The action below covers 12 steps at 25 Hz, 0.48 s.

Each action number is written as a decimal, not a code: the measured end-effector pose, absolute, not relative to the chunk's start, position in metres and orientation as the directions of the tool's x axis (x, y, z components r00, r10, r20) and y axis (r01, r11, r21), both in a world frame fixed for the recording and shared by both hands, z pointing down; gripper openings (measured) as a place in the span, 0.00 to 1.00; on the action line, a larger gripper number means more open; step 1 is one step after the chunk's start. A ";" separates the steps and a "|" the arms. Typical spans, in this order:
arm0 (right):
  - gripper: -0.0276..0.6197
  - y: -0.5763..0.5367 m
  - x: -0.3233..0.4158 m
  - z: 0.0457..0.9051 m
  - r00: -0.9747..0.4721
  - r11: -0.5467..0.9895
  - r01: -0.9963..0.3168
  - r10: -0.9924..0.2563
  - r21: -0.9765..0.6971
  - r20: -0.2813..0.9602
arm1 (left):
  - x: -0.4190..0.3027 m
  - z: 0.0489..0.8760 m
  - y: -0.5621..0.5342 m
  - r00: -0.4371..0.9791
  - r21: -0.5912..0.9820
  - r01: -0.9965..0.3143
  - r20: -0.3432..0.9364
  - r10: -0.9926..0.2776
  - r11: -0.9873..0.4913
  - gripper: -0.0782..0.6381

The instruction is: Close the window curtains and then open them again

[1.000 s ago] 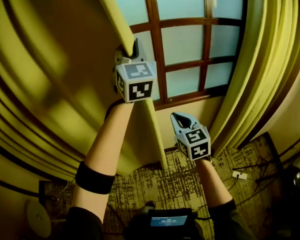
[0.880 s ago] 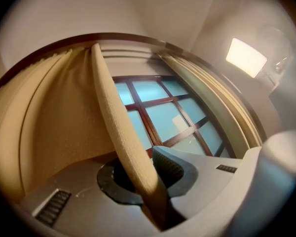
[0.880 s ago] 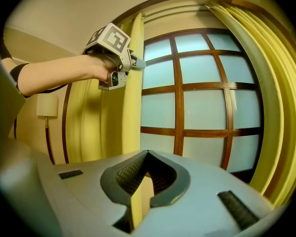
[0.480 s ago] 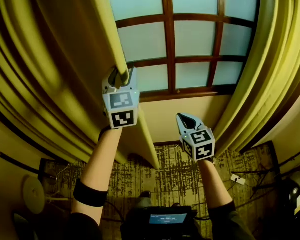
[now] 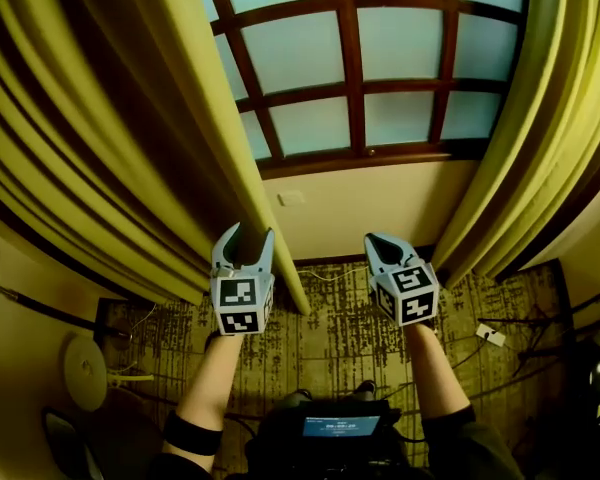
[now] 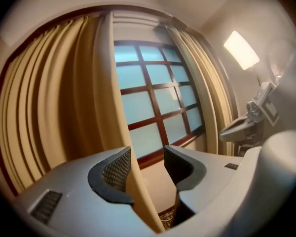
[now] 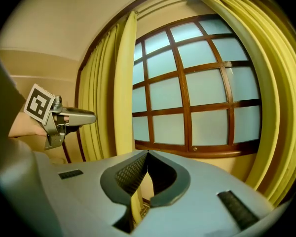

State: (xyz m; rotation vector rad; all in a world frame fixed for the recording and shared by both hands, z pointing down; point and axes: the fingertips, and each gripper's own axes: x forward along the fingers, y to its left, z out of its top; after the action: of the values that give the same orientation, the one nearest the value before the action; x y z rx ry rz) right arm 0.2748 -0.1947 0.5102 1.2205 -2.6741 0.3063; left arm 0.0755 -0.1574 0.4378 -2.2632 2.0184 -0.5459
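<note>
**Operator:** How do my grippers stand?

**Spotter:** Your left gripper (image 5: 250,235) has just opened its jaws, and they stand fairly wide. You hold it below the window (image 5: 360,68), toward its left side. The inner edge of the left curtain (image 5: 110,118) shows in the gap, close by the left pad, and the pads do not press on it. I cannot tell whether the cloth brushes that pad.

**Operator:** And the other one?

**Spotter:** Your right gripper (image 5: 376,240) is closed tight, pad against pad, with nothing between them. You hold it below the window too, under its middle and just beside the left gripper. Both point at the pale wall (image 5: 370,203) under the sill.

**Operator:** Where are the curtains?

**Spotter:** Both are drawn aside. The left curtain hangs in deep folds left of the window. Its inner edge falls across the leftmost panes and runs on down to the carpet (image 5: 330,343). The right curtain (image 5: 550,118) is bunched at the window's right side, well apart from both of your grippers. Between the two curtains the frosted panes and dark wooden bars show uncovered.

**Operator:** Anything on the floor?

**Spotter:** Patterned carpet lies below the window. Dark cables (image 5: 580,303) lie on it near the foot of the right curtain.
</note>
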 end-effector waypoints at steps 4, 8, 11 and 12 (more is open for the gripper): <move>0.06 -0.172 0.269 0.533 -0.608 0.613 -0.785 -0.733 -0.090 0.306 | 0.062 0.481 -0.130 0.133 -0.206 -0.959 0.290 -0.948 -0.197 0.40; 0.06 -0.157 0.263 0.562 -0.572 0.581 -0.808 -0.738 -0.094 0.358 | 0.034 0.520 -0.116 0.143 -0.166 -0.964 0.334 -0.932 -0.208 0.31; 0.06 -0.144 0.252 0.572 -0.553 0.565 -0.820 -0.742 -0.090 0.379 | 0.008 0.543 -0.104 0.133 -0.147 -0.969 0.360 -0.924 -0.197 0.23; 0.06 -0.139 0.249 0.576 -0.545 0.559 -0.824 -0.744 -0.087 0.386 | 0.000 0.549 -0.098 0.130 -0.141 -0.971 0.368 -0.921 -0.194 0.21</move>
State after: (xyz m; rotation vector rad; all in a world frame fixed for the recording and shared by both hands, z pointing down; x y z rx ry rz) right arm 0.2488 -0.1387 0.5757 1.2923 -2.4912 0.3728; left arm 0.0002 -0.0979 0.5492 -2.4570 2.0716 -0.6237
